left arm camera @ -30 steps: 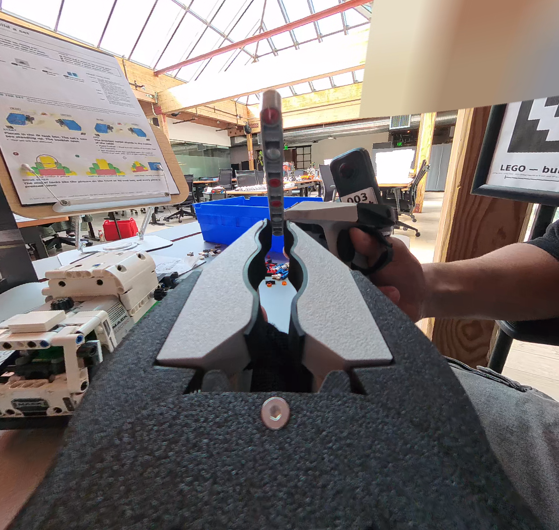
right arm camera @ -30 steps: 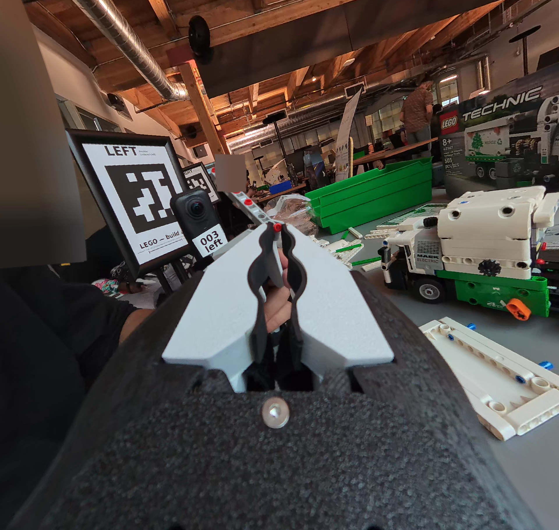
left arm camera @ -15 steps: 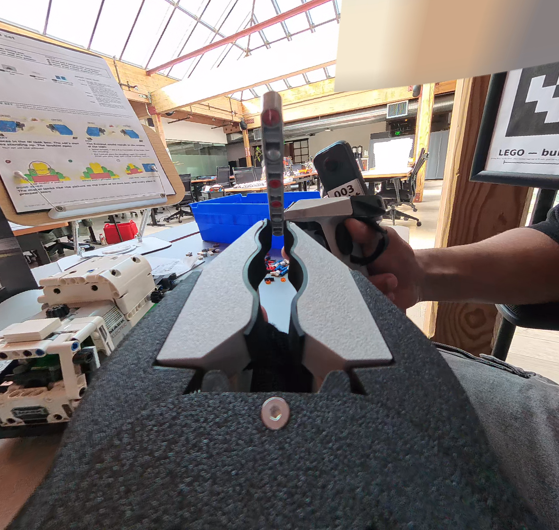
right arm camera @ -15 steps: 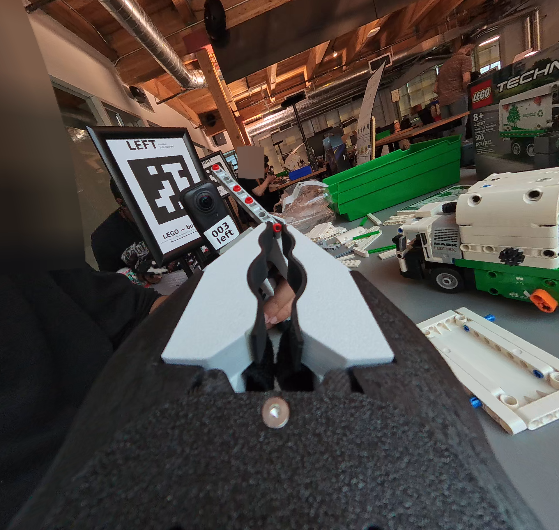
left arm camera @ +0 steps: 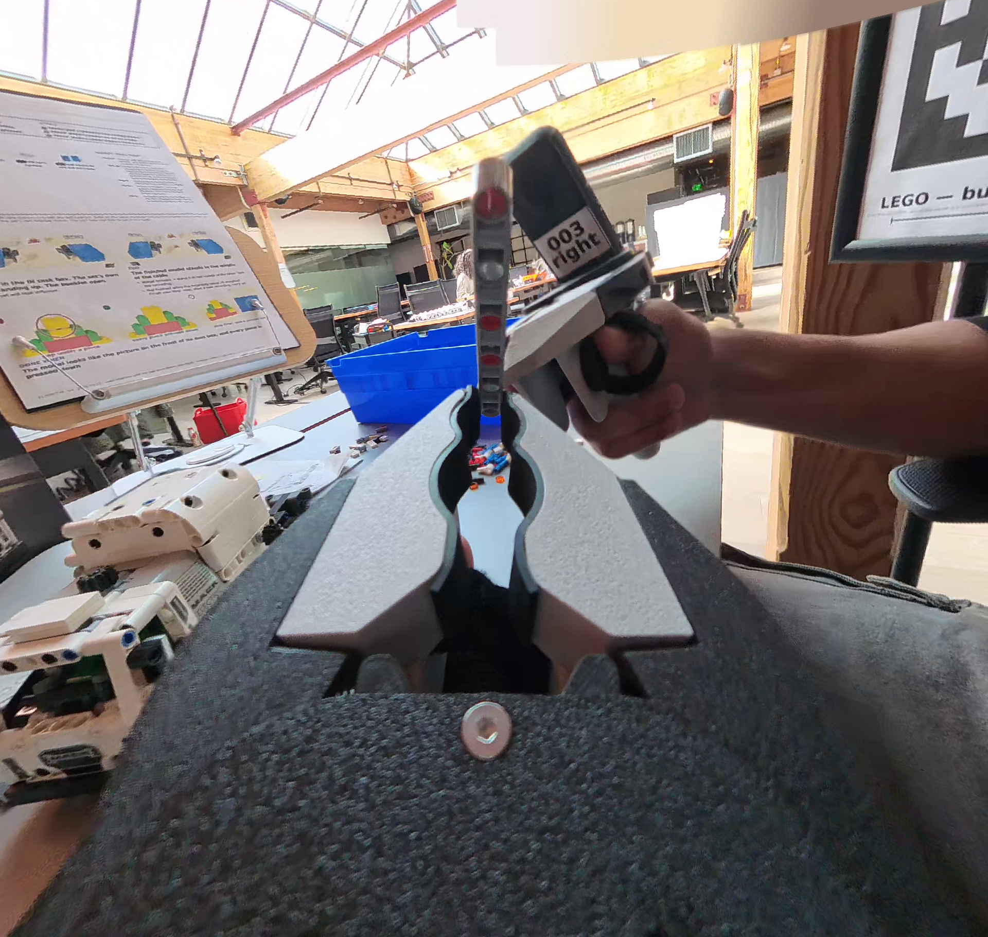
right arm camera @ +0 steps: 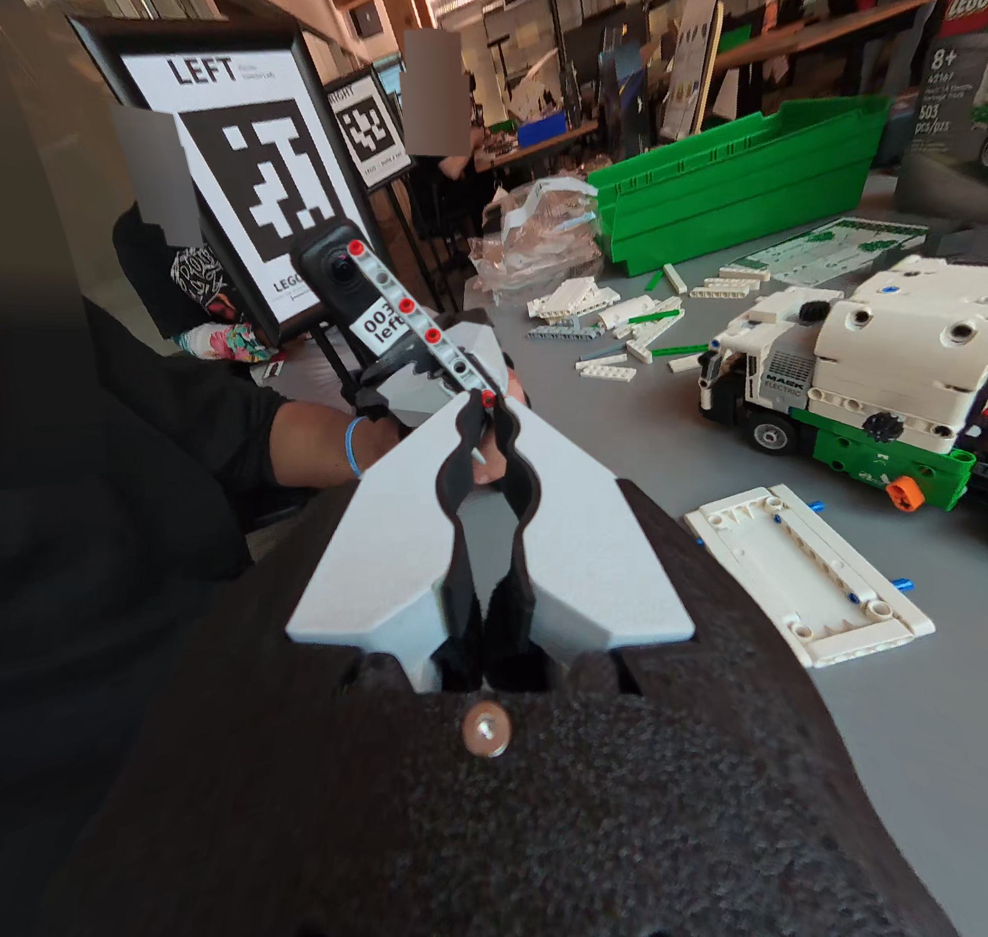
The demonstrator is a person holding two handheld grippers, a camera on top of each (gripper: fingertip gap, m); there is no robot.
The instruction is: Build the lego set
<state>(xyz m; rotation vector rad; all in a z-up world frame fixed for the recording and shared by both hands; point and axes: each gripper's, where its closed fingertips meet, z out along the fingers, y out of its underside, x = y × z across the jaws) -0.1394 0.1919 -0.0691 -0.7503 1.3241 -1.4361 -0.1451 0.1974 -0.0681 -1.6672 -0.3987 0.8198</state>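
My left gripper [left arm camera: 491, 403] is shut on the lower end of a grey lego beam [left arm camera: 491, 280] with red pins, and holds it upright above the table. My right gripper [right arm camera: 486, 403] is shut on a red pin [right arm camera: 487, 399] at the near end of that beam [right arm camera: 411, 317]. In the left wrist view the right gripper [left arm camera: 540, 355] sits just right of the beam, touching it. The white and green lego truck [right arm camera: 855, 376] stands on the grey table to the right. It also shows in the left wrist view [left arm camera: 133, 563] at the lower left.
A white lego panel [right arm camera: 802, 574] lies in front of the truck. Loose white and green pieces [right arm camera: 615, 323], plastic bags [right arm camera: 534, 237] and a green bin [right arm camera: 738, 178] sit farther back. A blue bin [left arm camera: 406, 371], small pins [left arm camera: 489, 456] and an instruction stand [left arm camera: 123, 269] are on the left side. The tips of both grippers are at nearly the same place. The white lego panel [right arm camera: 802, 574] is about 15 cm from both grippers' fingertips.
The right gripper has moved up and closer against the beam, and its view has tilted down toward the table. The left gripper keeps holding the beam upright.
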